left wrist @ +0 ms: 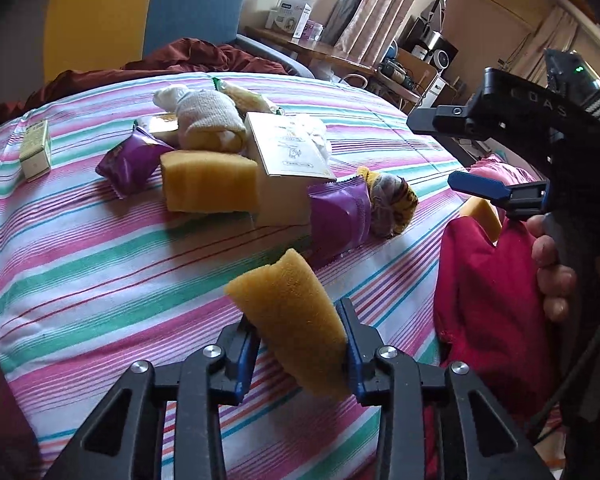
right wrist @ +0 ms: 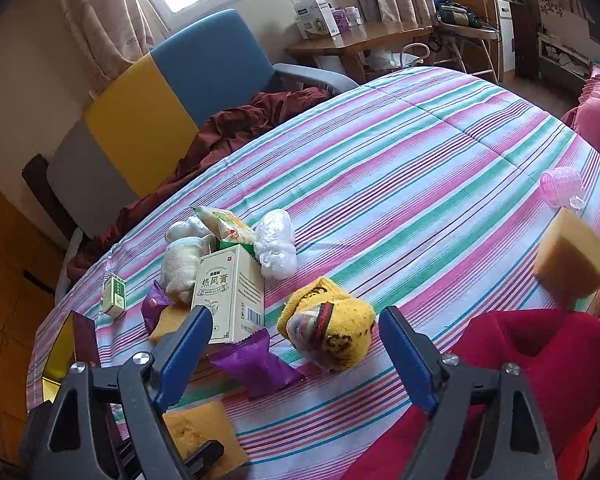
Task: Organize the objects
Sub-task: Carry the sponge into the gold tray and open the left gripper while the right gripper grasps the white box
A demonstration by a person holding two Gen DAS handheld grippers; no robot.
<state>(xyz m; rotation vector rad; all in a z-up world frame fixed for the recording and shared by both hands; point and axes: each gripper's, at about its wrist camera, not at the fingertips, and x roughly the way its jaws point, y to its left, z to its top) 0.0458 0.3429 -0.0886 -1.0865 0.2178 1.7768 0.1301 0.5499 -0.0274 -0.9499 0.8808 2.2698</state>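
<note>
Open right tongs [right wrist: 296, 354] over yellow sock [right wrist: 332, 332]

bedspread [right wrist: 420, 152]: stripes of pink, teal, white and thin red
held sponge [left wrist: 296, 320]: mustard yellow
left gripper [left wrist: 300, 344]: black frame, blue pads
right gripper [right wrist: 296, 348]: black frame, blue pads
sponge in the pile [left wrist: 208, 182]: yellow-orange
snack packets [left wrist: 340, 216]: glossy purple
carton [right wrist: 230, 292]: cream with dark lettering and a barcode
small box [left wrist: 36, 150]: pale green and cream
rolled sock [right wrist: 332, 332]: yellow with dark marks and a red-green band
towel roll [left wrist: 208, 116]: off-white
garment [right wrist: 540, 360]: crimson red
chair back [right wrist: 172, 92]: blue, yellow and grey panels
blanket [right wrist: 236, 124]: maroon
curler [right wrist: 562, 186]: translucent pink
</note>
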